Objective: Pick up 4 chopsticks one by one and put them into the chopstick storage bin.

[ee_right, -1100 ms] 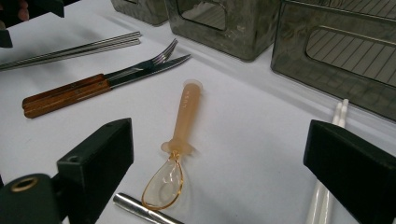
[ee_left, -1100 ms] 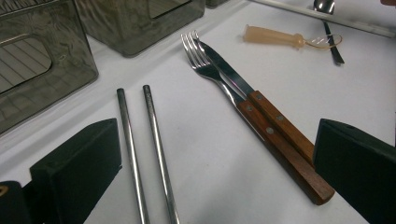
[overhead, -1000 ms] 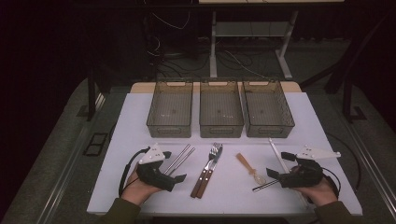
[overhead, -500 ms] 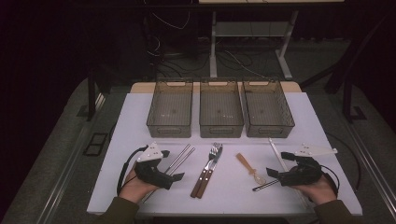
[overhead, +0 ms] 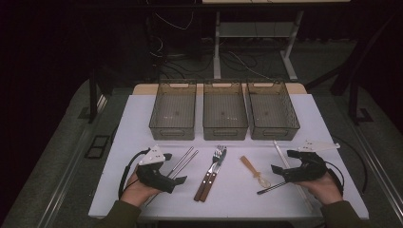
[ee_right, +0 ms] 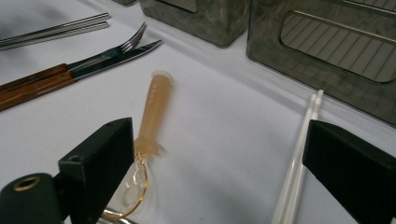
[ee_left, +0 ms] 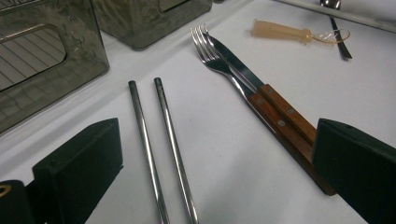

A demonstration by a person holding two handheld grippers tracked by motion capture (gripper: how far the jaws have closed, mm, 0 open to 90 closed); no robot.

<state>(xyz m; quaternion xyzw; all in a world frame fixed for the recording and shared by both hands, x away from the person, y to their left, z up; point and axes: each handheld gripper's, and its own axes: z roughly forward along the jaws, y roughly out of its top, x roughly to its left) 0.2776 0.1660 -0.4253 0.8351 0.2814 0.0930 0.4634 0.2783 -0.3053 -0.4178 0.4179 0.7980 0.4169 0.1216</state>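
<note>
A pair of metal chopsticks [ee_left: 159,140] lies on the white table [overhead: 142,123], between the wide-apart jaws of my open left gripper [ee_left: 215,186], which hovers low at the table's front left [overhead: 175,184]. To their right rest a fork [ee_left: 219,60] and a knife [ee_left: 236,70] with wooden handles, side by side [overhead: 211,173]. My right gripper [ee_right: 224,186] is open at the front right [overhead: 281,164]. An amber translucent spoon [ee_right: 152,112] lies by its left jaw, white chopsticks [ee_right: 299,158] by its right jaw. Both grippers hold nothing.
Three smoky transparent bins [overhead: 172,111] [overhead: 225,111] [overhead: 272,111] stand in a row at the table's back, all without contents. A dark-handled spoon [overhead: 271,187] lies under the right gripper. Cables trail from both grippers.
My left gripper has shifted slightly over the metal chopsticks. The right gripper has hardly moved, and the cutlery lies as before.
</note>
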